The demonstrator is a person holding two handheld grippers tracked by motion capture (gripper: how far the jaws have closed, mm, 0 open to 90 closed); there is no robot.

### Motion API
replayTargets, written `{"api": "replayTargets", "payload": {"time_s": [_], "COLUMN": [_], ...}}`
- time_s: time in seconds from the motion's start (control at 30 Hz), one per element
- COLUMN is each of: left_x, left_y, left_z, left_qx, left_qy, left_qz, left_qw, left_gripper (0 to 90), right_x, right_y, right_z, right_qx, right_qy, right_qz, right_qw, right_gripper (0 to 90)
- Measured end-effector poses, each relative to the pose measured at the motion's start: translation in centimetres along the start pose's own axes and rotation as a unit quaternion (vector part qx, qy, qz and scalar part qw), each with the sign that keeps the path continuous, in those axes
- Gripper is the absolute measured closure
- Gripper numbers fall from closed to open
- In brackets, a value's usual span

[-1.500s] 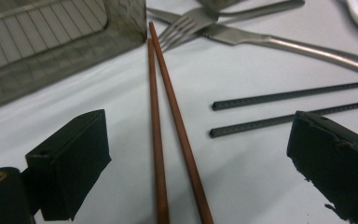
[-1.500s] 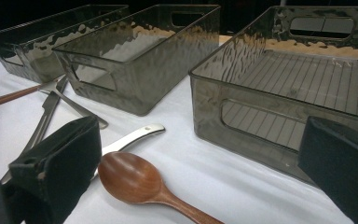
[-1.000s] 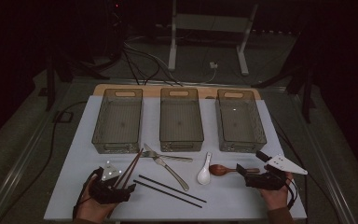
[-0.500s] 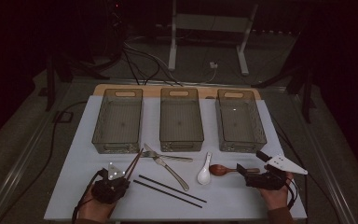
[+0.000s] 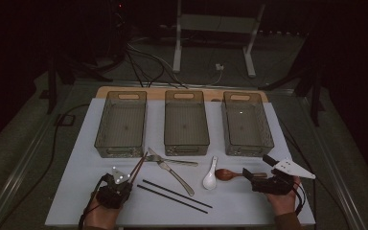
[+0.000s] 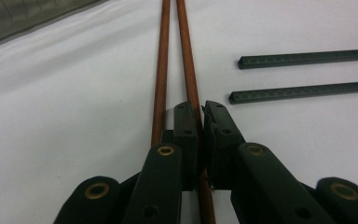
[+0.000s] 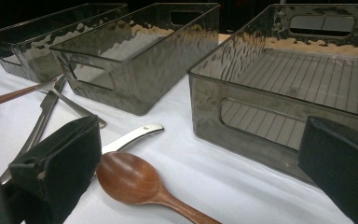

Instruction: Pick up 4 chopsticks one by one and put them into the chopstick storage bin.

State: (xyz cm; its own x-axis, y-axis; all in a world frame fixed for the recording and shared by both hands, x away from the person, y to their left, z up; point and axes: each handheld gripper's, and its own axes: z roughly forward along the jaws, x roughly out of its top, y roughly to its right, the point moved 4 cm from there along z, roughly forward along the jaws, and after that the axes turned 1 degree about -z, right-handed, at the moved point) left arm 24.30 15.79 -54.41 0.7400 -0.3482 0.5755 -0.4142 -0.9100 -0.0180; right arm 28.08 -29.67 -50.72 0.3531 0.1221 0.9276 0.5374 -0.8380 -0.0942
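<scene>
The left gripper (image 6: pixel 200 116) has just been closing and now pinches one brown chopstick (image 6: pixel 189 70) between its jaws; the second brown chopstick (image 6: pixel 161 70) lies just outside them; farther off, the right gripper (image 7: pixel 200 172) stands wide around a wooden spoon (image 7: pixel 130 179).

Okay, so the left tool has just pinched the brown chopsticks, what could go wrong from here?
1. The left tool has just been closing, and its jaws seem to clamp just one of the two brown wooden chopsticks; the other lies beside the jaw and may stay behind on lifting.
2. The grip is near one end, so the long stick could droop or swivel.
3. Swinging it might knock the black chopsticks or the metal fork nearby.
</scene>
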Motion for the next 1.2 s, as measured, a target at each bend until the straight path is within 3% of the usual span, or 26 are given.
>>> {"api": "replayTargets", "payload": {"time_s": [0.43, 1.2], "left_x": [0.7, 3.1], "left_y": [-1.0, -2.0], "left_z": [-0.8, -3.1], "left_qx": [-0.035, -0.048], "left_qy": [0.026, 0.086], "left_qz": [-0.021, -0.021], "left_qw": [0.9988, 0.9949], "left_gripper": [86.3, 86.4], "right_x": [0.0, 0.0], "right_y": [0.1, 0.1], "right_z": [0.0, 0.0], "right_qx": [0.000, -0.001], "right_qy": [0.001, 0.002], "right_qz": [0.000, 0.001], "right_qw": [1.0000, 1.0000], "right_gripper": [0.0, 0.0]}}
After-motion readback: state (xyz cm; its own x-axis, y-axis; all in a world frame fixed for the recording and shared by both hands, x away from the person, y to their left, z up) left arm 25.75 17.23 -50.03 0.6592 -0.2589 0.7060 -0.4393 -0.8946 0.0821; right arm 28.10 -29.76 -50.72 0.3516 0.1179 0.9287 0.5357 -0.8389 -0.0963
